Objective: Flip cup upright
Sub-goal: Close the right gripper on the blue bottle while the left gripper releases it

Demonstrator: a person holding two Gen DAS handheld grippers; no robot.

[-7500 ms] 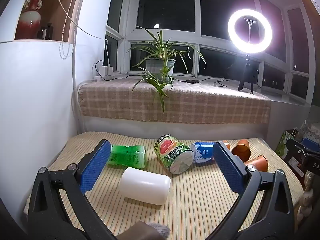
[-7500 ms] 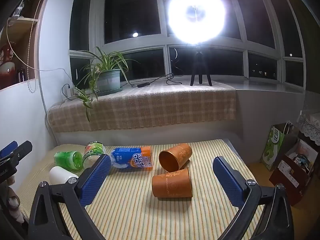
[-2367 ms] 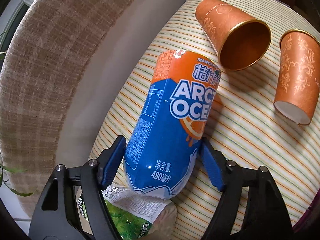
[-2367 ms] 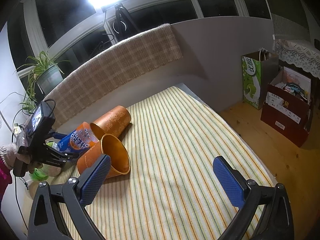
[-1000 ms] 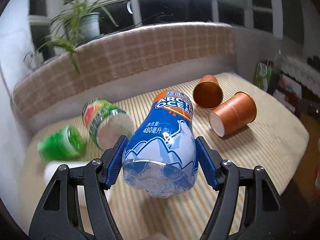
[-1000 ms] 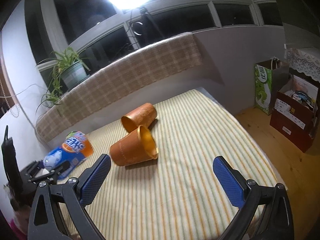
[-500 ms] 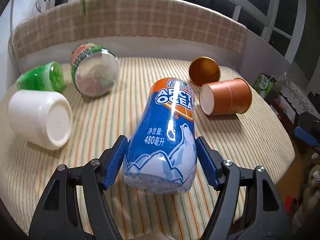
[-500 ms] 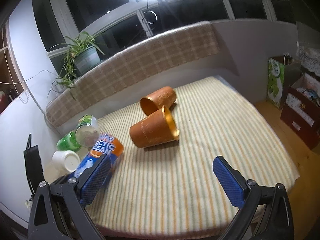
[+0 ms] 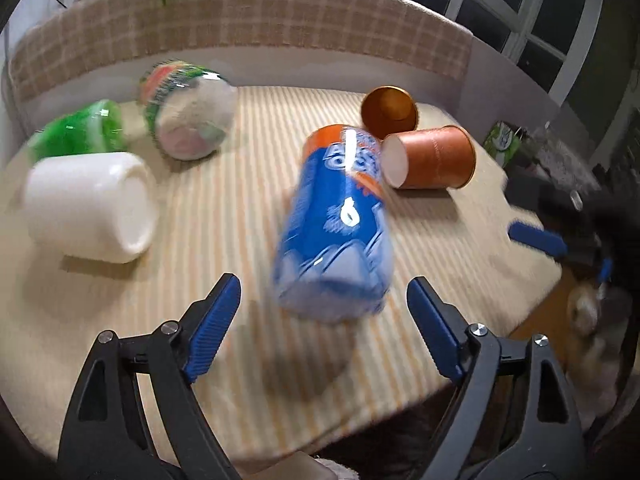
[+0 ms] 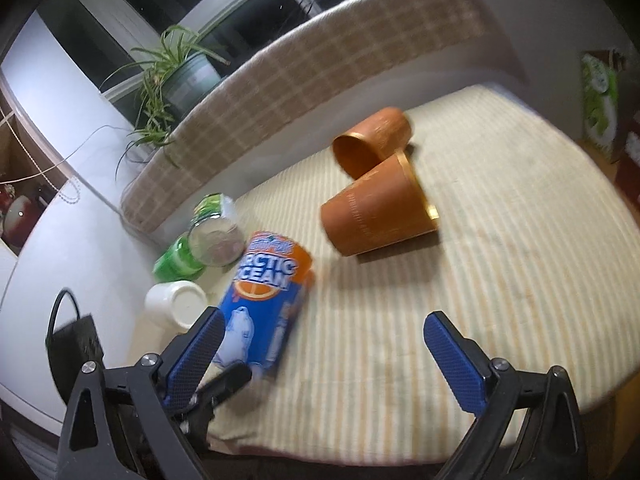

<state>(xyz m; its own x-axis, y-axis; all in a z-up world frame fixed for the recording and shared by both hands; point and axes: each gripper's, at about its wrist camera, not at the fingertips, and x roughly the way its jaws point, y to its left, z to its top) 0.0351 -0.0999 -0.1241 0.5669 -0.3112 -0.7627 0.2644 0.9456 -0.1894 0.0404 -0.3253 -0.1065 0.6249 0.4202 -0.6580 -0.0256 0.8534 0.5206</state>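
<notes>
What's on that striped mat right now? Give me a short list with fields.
surface: striped mat
blue cup: blue and orange cup, standing on its base, blurred, free of the fingers
left gripper: open, just behind that cup
right gripper: open, holding nothing
lying on their sides: two orange cups, white cup, two green-labelled containers

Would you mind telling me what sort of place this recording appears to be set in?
Most likely a home sunroom or enclosed balcony at night. Dark windows run behind a sill covered with checked cloth, a potted spider plant stands on it, and cups lie on a striped mat over a low platform.
</notes>
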